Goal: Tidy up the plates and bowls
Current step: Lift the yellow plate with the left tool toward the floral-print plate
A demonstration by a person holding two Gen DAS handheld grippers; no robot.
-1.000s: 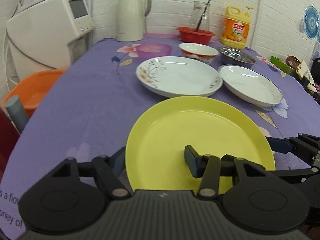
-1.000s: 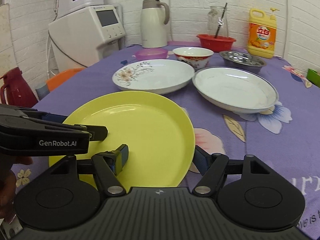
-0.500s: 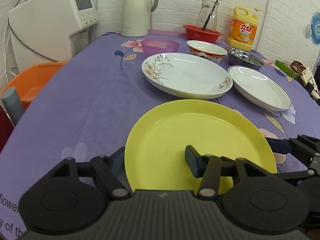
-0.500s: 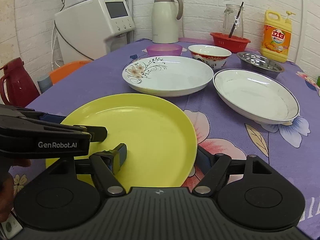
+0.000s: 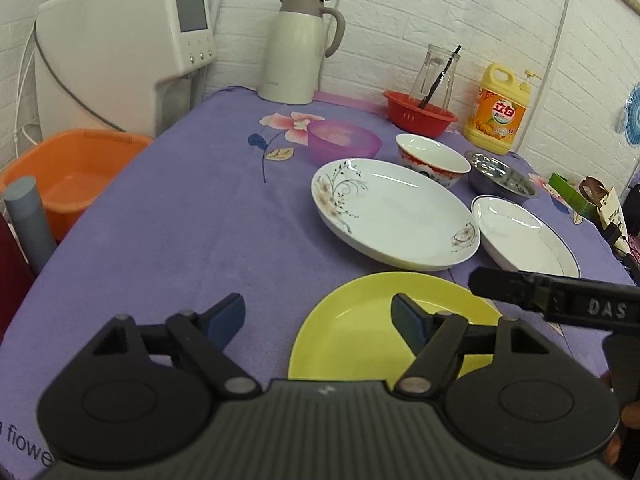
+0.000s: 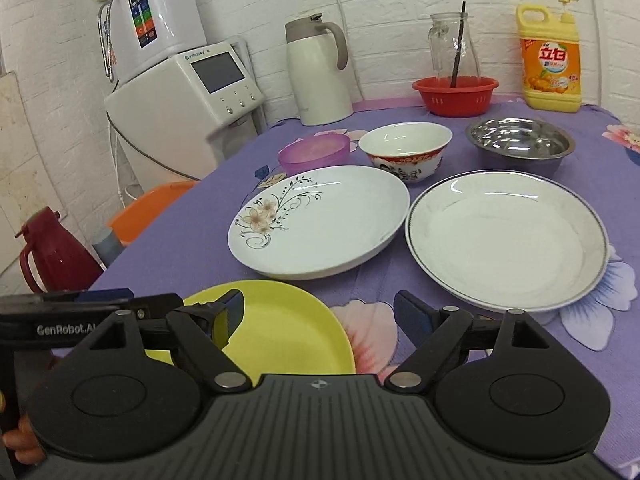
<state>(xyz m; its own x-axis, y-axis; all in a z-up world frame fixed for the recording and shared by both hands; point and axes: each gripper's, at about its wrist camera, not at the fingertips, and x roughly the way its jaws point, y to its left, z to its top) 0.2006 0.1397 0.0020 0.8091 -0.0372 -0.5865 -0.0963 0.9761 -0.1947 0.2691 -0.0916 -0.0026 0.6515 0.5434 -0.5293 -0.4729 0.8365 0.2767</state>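
Note:
A yellow plate (image 5: 360, 332) (image 6: 280, 332) lies flat on the purple tablecloth, nearest to me. My left gripper (image 5: 316, 318) hangs over the plate's left edge with its jaws opening. One pad is above the plate, the other above the cloth, and neither presses on it. My right gripper (image 6: 322, 314) stands open over the plate's right edge, touching nothing. Beyond lie a floral white plate (image 5: 392, 212) (image 6: 320, 220) and a blue-rimmed white plate (image 5: 524, 236) (image 6: 508, 236). Behind them stand a purple bowl (image 6: 314, 152), a red-patterned bowl (image 6: 406, 148) and a steel bowl (image 6: 520, 140).
Along the back wall stand a thermos jug (image 6: 318, 72), a red basket (image 6: 456, 94) with a glass jar, and a detergent bottle (image 6: 550, 64). A water dispenser (image 5: 120, 48), an orange basin (image 5: 72, 172) and a dark red flask (image 6: 52, 256) are off the table's left edge.
Both grippers have drawn back from the yellow plate, which now shows smaller and lower in both views. The left gripper's jaws have spread wider and its left finger is clear of the rim.

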